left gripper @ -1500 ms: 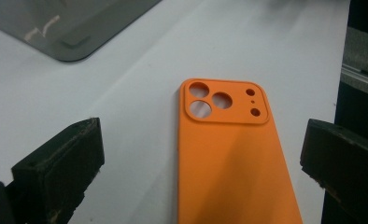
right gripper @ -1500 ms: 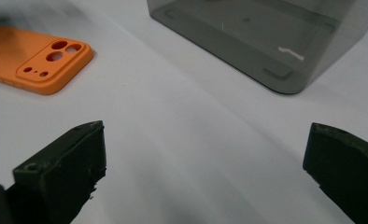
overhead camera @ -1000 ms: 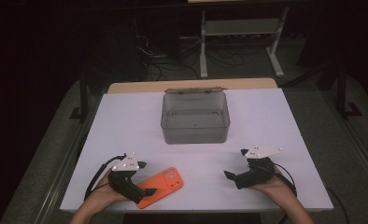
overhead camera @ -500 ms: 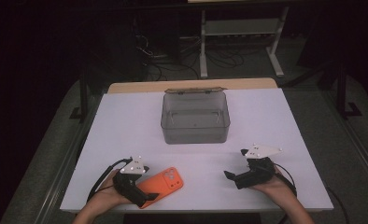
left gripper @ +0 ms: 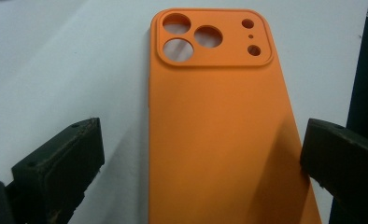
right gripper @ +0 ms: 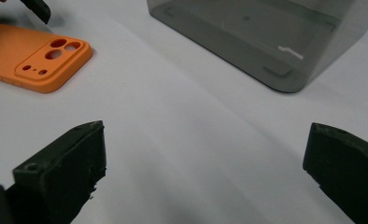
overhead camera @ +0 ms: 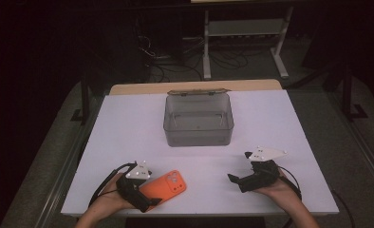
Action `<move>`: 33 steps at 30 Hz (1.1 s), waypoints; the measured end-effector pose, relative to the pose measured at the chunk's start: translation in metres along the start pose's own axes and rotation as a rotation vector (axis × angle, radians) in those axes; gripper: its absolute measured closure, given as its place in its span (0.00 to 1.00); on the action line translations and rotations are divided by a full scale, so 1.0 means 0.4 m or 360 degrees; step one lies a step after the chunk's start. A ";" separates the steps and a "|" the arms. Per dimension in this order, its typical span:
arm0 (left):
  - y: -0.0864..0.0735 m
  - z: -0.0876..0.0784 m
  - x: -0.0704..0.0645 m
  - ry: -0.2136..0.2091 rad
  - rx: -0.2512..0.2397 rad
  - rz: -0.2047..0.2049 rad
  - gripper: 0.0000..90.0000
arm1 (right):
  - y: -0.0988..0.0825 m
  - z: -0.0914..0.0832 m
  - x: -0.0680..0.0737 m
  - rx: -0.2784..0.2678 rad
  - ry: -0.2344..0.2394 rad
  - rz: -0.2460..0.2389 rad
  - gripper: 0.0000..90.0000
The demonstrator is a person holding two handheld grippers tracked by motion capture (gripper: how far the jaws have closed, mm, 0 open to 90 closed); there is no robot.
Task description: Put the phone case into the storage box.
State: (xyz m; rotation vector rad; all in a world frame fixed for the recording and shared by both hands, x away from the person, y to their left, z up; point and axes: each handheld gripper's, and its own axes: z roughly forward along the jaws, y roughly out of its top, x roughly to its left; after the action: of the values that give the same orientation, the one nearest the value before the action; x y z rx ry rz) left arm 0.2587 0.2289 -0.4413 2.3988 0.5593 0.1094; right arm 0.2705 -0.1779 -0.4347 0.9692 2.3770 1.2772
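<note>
White table (overhead camera: 128, 123), grey clear box (overhead camera: 198, 119) at its far middle. Orange case (overhead camera: 166, 185) flat by the near edge, between wide-open jaws of left gripper (overhead camera: 144, 205), untouched. Right gripper (overhead camera: 237, 180) agape too, empty, well apart.

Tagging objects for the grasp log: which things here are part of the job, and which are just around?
In the job:
- orange phone case, flat on the table, between the open left claw jaws, not yet gripped
- clear grey box, open, likely the destination
- right claw, open, idle

Just around:
- white table
- metal rack and cables on the floor behind
</note>
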 end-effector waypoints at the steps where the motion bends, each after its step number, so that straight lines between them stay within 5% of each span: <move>1: 0.000 0.000 0.000 -0.0003 0.0002 -0.0002 0.00 | 0.000 0.000 0.000 0.0000 0.0000 0.0001 0.00; 33: 0.002 0.011 -0.011 -0.0029 0.0061 0.0056 0.05 | 0.000 -0.001 0.000 -0.0003 0.0000 0.0001 0.00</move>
State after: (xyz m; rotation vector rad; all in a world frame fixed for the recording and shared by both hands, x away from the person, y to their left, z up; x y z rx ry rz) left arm 0.2560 0.2240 -0.4439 2.4452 0.5156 0.0925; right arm 0.2702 -0.1780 -0.4345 0.9693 2.3756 1.2794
